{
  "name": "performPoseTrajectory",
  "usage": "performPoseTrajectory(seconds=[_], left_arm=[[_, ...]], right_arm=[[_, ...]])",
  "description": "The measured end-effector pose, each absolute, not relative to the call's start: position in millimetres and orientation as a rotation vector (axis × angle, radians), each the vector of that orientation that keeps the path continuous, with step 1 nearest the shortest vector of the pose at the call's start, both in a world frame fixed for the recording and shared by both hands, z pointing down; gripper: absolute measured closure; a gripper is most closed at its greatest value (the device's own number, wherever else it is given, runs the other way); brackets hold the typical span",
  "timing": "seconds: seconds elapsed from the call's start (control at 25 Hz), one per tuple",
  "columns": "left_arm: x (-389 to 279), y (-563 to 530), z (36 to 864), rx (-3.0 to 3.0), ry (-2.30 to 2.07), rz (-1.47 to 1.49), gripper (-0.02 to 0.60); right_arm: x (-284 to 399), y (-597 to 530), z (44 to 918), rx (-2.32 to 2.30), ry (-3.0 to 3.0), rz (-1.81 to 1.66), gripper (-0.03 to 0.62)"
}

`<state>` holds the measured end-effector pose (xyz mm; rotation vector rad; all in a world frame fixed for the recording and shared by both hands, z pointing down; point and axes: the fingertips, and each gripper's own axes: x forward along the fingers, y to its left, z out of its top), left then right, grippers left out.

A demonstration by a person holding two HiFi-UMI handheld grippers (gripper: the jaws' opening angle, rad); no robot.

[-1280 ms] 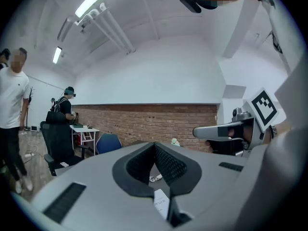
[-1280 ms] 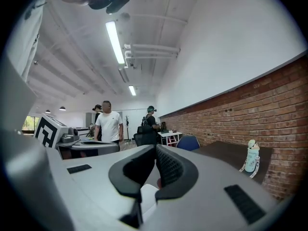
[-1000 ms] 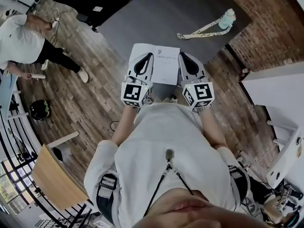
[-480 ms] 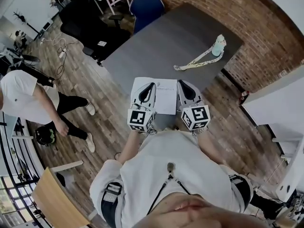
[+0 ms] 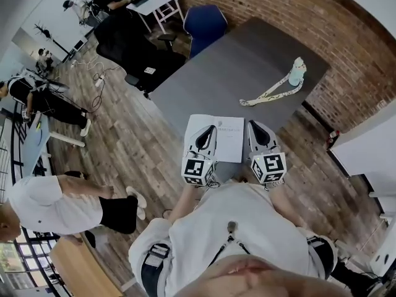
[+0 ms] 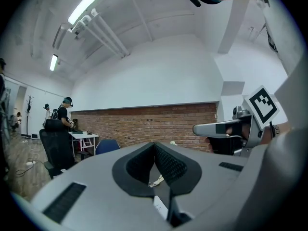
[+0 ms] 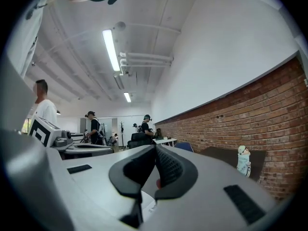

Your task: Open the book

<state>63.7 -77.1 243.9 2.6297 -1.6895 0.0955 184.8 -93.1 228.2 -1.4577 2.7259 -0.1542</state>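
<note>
Grey tabletop (image 5: 235, 67) carries the white book (image 5: 226, 138) at its near corner. Left gripper (image 5: 211, 129) and right gripper (image 5: 253, 124) sit over its left and right sides, fingers pressed together, holding nothing.

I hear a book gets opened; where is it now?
Head view, centre: the white book hangs between the left claw and right claw, each gripping one side, over the grey table's near edge.
</note>
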Motion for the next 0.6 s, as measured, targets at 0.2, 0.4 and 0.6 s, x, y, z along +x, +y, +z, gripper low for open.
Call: performPoseTrajectory(seconds=[0.2, 0.4, 0.6], left_arm=[[73, -70, 253, 2.620, -1.711, 0.123, 0.557], [76, -69, 262, 2.601, -1.736, 0.141, 0.557], [73, -67, 260, 2.577, -1.750, 0.127, 0.557]], right_arm=[[185, -85, 235, -1.403, 2.760, -0.143, 0.557], [187, -90, 238, -1.380, 2.770, -0.137, 0.557], [183, -87, 239, -1.353, 2.791, -0.140, 0.557]])
